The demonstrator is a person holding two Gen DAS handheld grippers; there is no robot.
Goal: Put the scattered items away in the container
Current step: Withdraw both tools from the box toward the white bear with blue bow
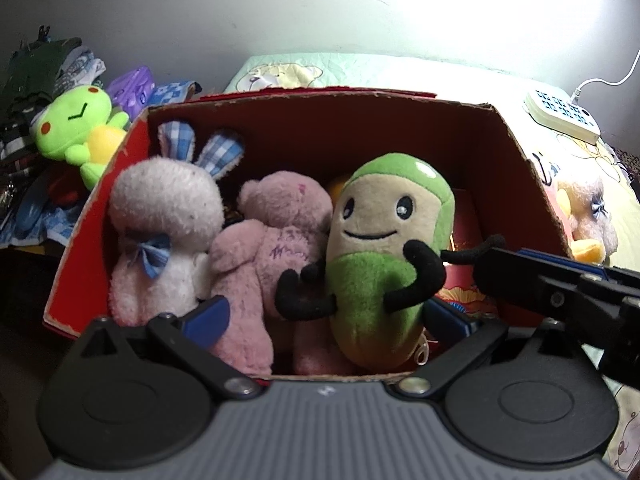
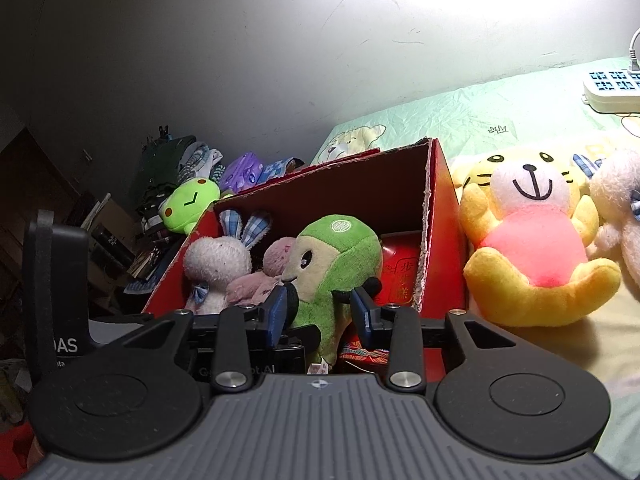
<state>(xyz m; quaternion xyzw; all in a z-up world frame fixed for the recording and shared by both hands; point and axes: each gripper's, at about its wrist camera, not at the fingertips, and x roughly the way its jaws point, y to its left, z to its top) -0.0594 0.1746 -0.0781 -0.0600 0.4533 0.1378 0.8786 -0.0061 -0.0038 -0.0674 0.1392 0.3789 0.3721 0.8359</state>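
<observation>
We are at the red cardboard box [image 1: 520, 152] on the bed, both cameras looking into it. Inside stand a white bunny with checked ears [image 1: 168, 216], a pink bear [image 1: 272, 248] and the green-and-tan bean plush [image 1: 384, 248], upright at the near right of the box and leaning on the bear.

Left gripper [image 1: 328, 316]: jaws spread wide, blue pads either side of the bear and the bean plush, pressing nothing that we can see. Released.

Right gripper [image 2: 320, 308]: jaws narrowed around the bean plush's lower body and thin black arm. In the right wrist view the pads [image 2: 278, 308] sit against the green fabric, so we read it as clenched on the plush, lightly.

Still outside: yellow tiger plush with pink belly [image 2: 536, 240], just beside the box's right wall; another pale bunny [image 2: 618, 208] at the far right edge; a lime frog plush [image 1: 80, 128] left of the box on a heap of clothes.

Risks as we judge them:
- The grip may be on a limb, not the body; lifting or pulling could swing the plush over the near rim.
- The two grippers are close together; a withdrawal could knock them.
- The box is half full on the left; the bulky tiger may snag on the torn rim.
- A power strip [image 2: 612, 88] with its cable lies beyond the tiger, worth avoiding.
</observation>
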